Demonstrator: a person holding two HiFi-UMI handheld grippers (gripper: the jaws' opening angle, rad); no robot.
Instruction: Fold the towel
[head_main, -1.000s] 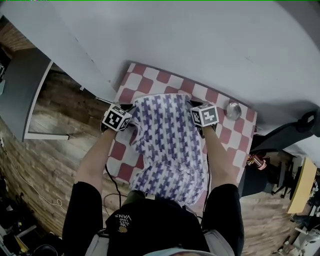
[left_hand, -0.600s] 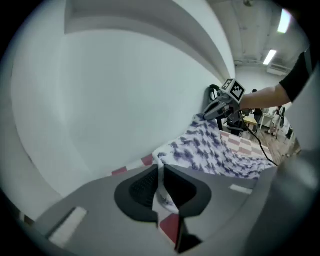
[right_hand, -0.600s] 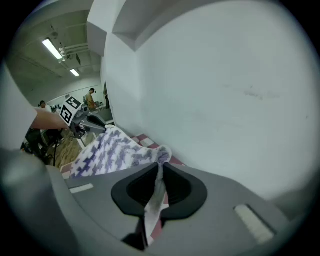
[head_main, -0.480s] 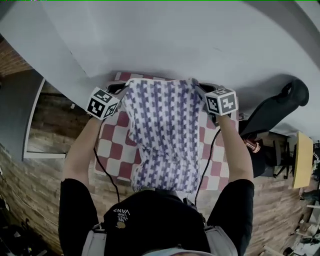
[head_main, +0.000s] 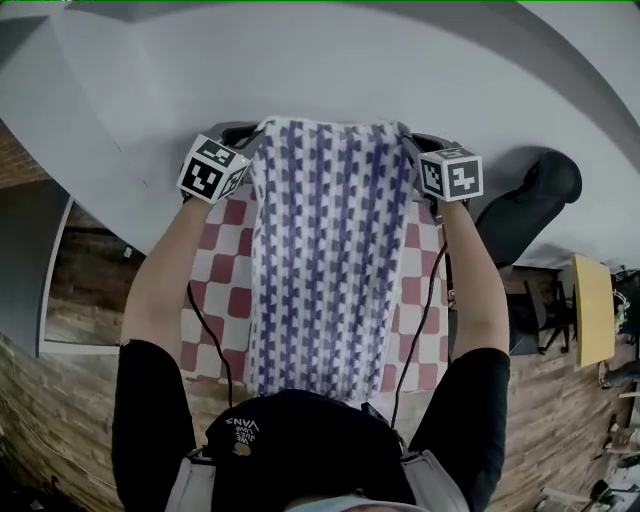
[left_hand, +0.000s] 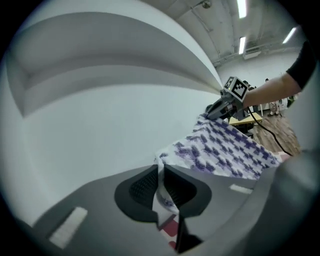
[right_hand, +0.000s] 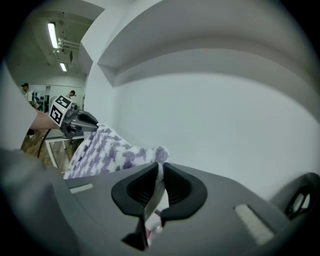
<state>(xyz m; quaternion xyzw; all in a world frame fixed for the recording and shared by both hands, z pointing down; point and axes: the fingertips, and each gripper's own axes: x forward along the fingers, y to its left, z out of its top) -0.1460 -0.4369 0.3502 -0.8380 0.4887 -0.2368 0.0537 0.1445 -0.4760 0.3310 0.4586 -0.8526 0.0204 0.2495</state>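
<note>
- Two grippers are sharing one towel (head_main: 330, 250): the left gripper (head_main: 243, 137) is clamping its top left corner, and the right gripper (head_main: 415, 148) is clamping its top right corner.
- Both pairs of jaws are standing almost together, each pinching a thin fold of the cloth between its pads.
- One towel, white with a purple block pattern, is hanging stretched flat between the grippers in front of a grey wall (head_main: 330, 60). Its lower edge is disappearing behind the person's black cap (head_main: 290, 440).
- One red-and-white checked cloth (head_main: 215, 290) is lying beneath, showing on either side of the towel.
- Two marker cubes (head_main: 213, 168) (head_main: 452, 174) are riding on the grippers, and two black cables (head_main: 197, 310) are trailing along the forearms.
- Only the head view is giving the towel's whole span and the checked cloth around it.
- Only the gripper views are showing the pinch itself, with cloth running up between the dark pads.
- Each gripper view is also catching the other gripper at the towel's far corner, along with ceiling lights (left_hand: 243, 7) that the head view is missing.
</note>
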